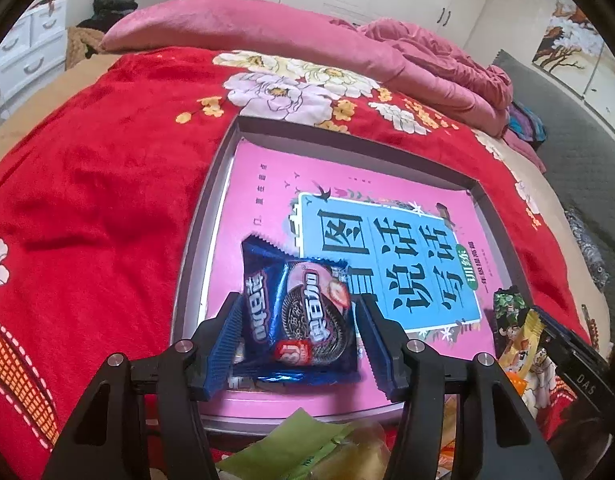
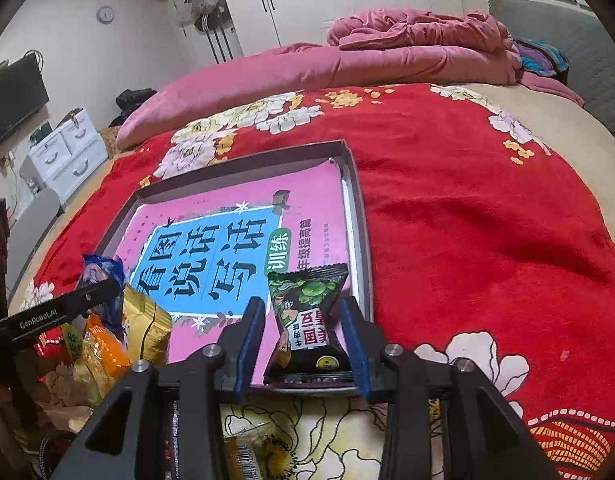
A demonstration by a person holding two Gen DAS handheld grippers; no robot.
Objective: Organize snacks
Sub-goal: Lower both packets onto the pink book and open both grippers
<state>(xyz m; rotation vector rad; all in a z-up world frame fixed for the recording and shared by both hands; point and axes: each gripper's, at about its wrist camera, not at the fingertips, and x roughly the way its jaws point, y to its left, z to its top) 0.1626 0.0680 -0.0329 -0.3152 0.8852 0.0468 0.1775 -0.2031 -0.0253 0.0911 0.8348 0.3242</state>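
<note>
A shallow grey tray (image 1: 211, 208) lies on the red floral blanket with a pink book (image 1: 387, 248) as its floor. Two blue cookie packets (image 1: 307, 312), one overlapping the other, rest on the book at the tray's near left corner. My left gripper (image 1: 299, 340) straddles them, pads close beside their edges without squeezing. In the right wrist view a dark green pea packet (image 2: 307, 312) lies at the tray's (image 2: 363, 216) near right corner. My right gripper (image 2: 303, 336) stands around it, open, with a gap at the left pad.
Several loose snack packets, yellow and orange (image 2: 107, 344), pile on the blanket just in front of the tray, with green ones (image 1: 327, 448) under my left gripper. A folded pink quilt (image 2: 387, 52) lies across the far side of the bed. Red blanket (image 2: 487, 220) spreads right of the tray.
</note>
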